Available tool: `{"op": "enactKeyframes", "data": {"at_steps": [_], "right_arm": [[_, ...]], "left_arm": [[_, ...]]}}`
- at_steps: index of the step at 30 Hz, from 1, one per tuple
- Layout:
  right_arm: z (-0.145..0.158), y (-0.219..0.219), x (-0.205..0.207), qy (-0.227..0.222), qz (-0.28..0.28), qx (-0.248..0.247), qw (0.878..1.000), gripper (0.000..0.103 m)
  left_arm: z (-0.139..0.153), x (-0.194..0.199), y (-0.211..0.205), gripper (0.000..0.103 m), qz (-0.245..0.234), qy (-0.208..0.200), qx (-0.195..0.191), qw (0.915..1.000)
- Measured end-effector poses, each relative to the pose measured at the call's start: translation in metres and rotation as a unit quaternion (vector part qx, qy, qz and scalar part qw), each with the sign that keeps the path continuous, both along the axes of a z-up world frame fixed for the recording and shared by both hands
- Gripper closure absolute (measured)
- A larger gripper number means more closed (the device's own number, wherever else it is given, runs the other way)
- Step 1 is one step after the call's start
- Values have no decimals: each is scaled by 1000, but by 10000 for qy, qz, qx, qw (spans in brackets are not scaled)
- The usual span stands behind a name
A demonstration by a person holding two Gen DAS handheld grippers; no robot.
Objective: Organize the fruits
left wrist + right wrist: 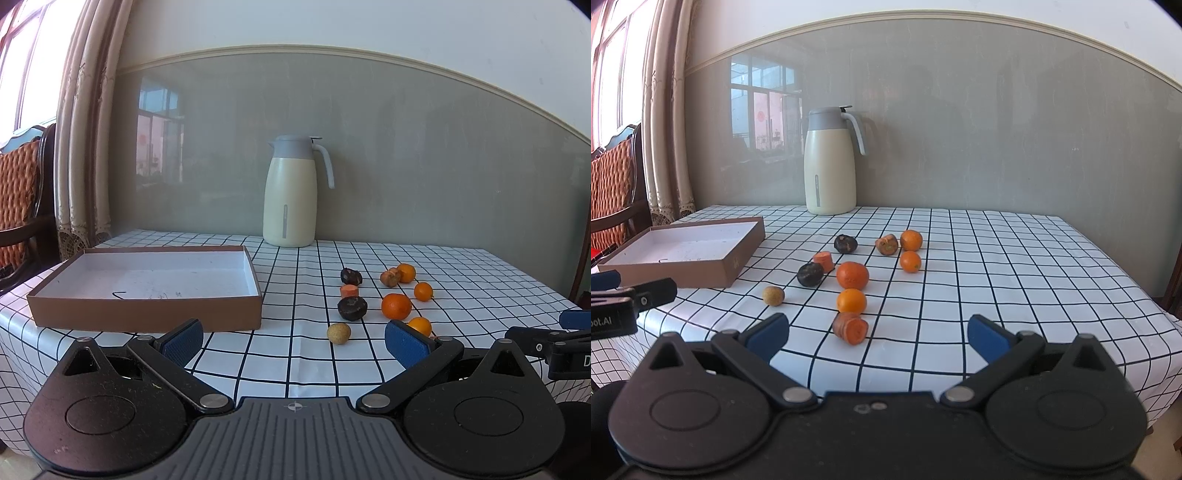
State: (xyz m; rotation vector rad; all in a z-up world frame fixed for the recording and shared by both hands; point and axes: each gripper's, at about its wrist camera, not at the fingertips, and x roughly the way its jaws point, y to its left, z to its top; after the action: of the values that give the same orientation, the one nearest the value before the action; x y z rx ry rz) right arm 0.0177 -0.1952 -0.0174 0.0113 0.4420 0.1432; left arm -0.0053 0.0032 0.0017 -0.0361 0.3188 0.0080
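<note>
Several fruits lie loose on the checked tablecloth: a large orange [396, 305] [852, 275], small oranges [851, 301] [910, 261], two dark round fruits [352, 308] [810, 274], a tan round fruit [338, 333] [773, 295] and cut carrot pieces [851, 328] [349, 291]. An empty brown cardboard box [147, 308] [683, 271] sits to their left. My left gripper [293, 345] is open, low over the near table edge, short of the fruits. My right gripper [877, 338] is open too, with the nearest carrot piece just ahead between its fingers, untouched.
A cream thermos jug [290, 192] [831, 162] stands at the back by the grey wall. A wooden chair [22, 206] and curtain are off the table's left side. The right half of the tablecloth [1034, 266] carries nothing.
</note>
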Motion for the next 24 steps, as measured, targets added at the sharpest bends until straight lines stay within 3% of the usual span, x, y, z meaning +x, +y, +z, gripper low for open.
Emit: {"op": "enactKeyframes", "data": {"at_steps": [24], "right_arm": [[-2, 1, 1, 13, -3, -14, 10000, 6]], "left_arm": [[-1, 0, -2, 0, -7, 6, 63, 10000]]}}
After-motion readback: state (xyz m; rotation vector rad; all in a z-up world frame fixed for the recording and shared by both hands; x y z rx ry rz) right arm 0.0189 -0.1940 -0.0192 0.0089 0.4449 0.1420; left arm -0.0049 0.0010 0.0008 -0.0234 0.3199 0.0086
